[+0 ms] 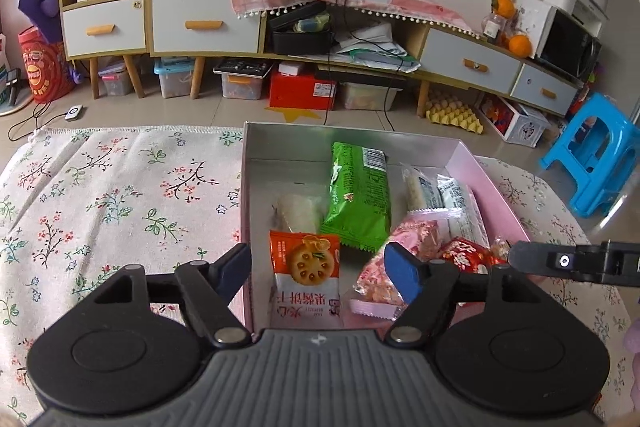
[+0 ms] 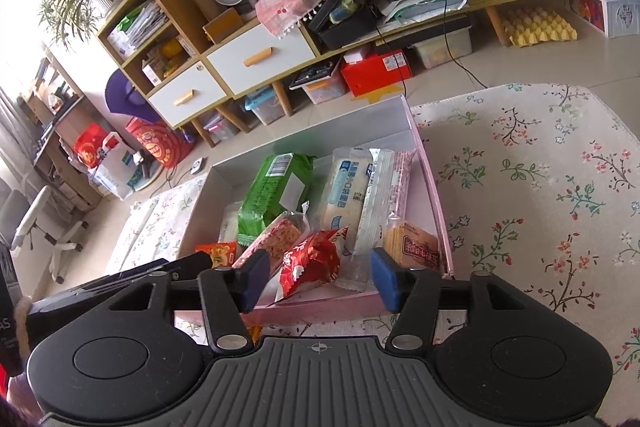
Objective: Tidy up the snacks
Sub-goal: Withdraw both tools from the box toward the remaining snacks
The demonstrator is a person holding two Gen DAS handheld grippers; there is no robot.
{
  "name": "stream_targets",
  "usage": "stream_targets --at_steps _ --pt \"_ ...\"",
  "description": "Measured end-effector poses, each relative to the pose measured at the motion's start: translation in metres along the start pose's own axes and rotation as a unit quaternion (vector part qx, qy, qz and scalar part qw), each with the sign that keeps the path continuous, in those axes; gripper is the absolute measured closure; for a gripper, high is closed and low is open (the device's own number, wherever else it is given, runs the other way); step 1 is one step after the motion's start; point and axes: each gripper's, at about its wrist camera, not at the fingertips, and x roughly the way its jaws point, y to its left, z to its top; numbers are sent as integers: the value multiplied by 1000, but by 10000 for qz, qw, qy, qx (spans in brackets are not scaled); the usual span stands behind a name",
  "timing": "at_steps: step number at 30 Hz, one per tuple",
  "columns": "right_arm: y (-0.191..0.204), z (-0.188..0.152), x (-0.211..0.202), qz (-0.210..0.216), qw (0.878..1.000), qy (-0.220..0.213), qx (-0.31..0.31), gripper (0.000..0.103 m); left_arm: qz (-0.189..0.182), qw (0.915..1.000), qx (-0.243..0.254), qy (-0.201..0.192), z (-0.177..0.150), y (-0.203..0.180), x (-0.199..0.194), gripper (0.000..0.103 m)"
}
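A pink box [image 1: 486, 179] on the floral tablecloth holds several snack packs: a green pack [image 1: 358, 195], an orange-and-white biscuit pack [image 1: 306, 275], a pink pack [image 1: 394, 259], a red pack [image 1: 466, 255] and clear rice-cracker packs [image 1: 436, 193]. My left gripper [image 1: 320, 273] is open and empty above the box's near edge, over the biscuit pack. My right gripper [image 2: 318, 281] is open and empty above the box's [image 2: 430, 171] near edge, with the red pack [image 2: 310, 263] lying between its fingers below. The green pack [image 2: 276, 191] and a brown biscuit pack [image 2: 414, 245] also show there.
The floral tablecloth [image 1: 120, 195] spreads left of the box and also to its right [image 2: 540, 207]. Behind stand a low cabinet [image 1: 204, 23] with drawers, storage bins, an egg tray [image 1: 454, 113] and a blue stool [image 1: 600, 159] on the floor.
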Motion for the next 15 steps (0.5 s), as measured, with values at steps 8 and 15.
stream_targets --at_steps 8,15 --pt "6 -3 -12 -60 9998 47 -203 30 30 9998 146 151 -6 -4 -11 24" --pt "13 -11 -28 -44 9990 109 -437 19 86 9991 362 198 -16 -5 -25 13"
